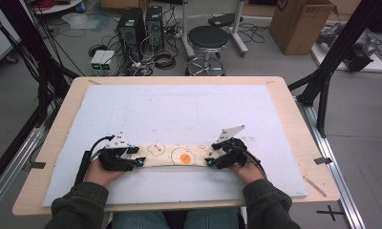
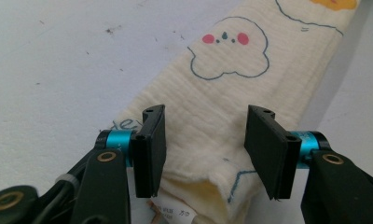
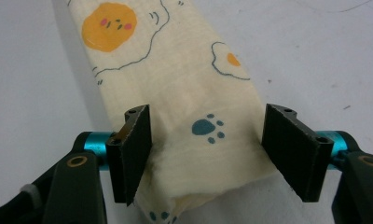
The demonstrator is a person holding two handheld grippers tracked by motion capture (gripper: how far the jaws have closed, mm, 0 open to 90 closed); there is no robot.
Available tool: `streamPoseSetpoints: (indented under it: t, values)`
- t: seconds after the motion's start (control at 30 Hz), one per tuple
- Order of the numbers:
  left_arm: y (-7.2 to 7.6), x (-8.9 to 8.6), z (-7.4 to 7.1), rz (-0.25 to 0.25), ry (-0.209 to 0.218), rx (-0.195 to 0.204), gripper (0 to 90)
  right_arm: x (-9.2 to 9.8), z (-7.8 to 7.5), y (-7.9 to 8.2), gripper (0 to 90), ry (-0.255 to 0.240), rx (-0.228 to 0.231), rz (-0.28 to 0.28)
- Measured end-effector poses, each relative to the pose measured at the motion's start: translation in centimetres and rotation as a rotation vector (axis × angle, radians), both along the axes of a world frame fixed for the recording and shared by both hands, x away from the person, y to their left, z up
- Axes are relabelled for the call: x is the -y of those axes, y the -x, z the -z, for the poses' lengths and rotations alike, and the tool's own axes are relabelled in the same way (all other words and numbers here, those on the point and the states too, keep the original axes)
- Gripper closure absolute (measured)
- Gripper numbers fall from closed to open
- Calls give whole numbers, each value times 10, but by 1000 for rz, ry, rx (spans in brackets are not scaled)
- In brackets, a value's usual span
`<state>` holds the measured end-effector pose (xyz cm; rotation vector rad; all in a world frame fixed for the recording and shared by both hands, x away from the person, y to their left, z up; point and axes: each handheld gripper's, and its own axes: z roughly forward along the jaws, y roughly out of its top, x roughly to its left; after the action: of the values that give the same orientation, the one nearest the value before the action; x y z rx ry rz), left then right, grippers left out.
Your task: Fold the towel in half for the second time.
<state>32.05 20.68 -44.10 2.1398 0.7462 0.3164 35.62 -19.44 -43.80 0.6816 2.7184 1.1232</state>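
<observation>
On the tabletop [image 1: 294,124], one white foam board [image 1: 179,109] is carrying one folded cream cloth [image 1: 179,155], lying along its near edge. You are holding your left gripper [image 2: 201,149] and right gripper [image 3: 203,154] at the cloth's two ends, fingers spread, straddling without pinching.

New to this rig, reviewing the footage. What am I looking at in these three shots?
No robot arm here: a seated person holds a two-jaw tool in each hand. The high view looks down on the table; the other two come from cameras riding on each tool. A folded cream cloth with cartoon prints lies as a long strip on a white board. The left hand-held gripper and the right hand-held gripper each straddle one end of the strip. Both stand open, the cloth between the jaws but not pinched.
</observation>
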Motion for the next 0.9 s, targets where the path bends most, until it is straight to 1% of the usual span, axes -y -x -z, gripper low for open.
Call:
streamPoseSetpoints:
  t: [0.03,0.17,0.2,0.4,0.63,0.9]
  values:
    - [0,-1,0,2,-5,1,484,0,0,-1,326,2,6,-3]
    - [1,0,2,2,-2,10,487,0,1,-1,326,2,6,-3]
    - [2,0,2,2,-8,15,487,0,1,0,326,2,-2,2]
    - [3,-1,2,2,-18,27,489,1,2,0,328,1,5,-2]
    - [3,-1,3,3,-6,30,492,0,2,0,329,0,6,3]
    - [4,-2,4,3,-9,36,493,0,2,0,332,2,9,3]
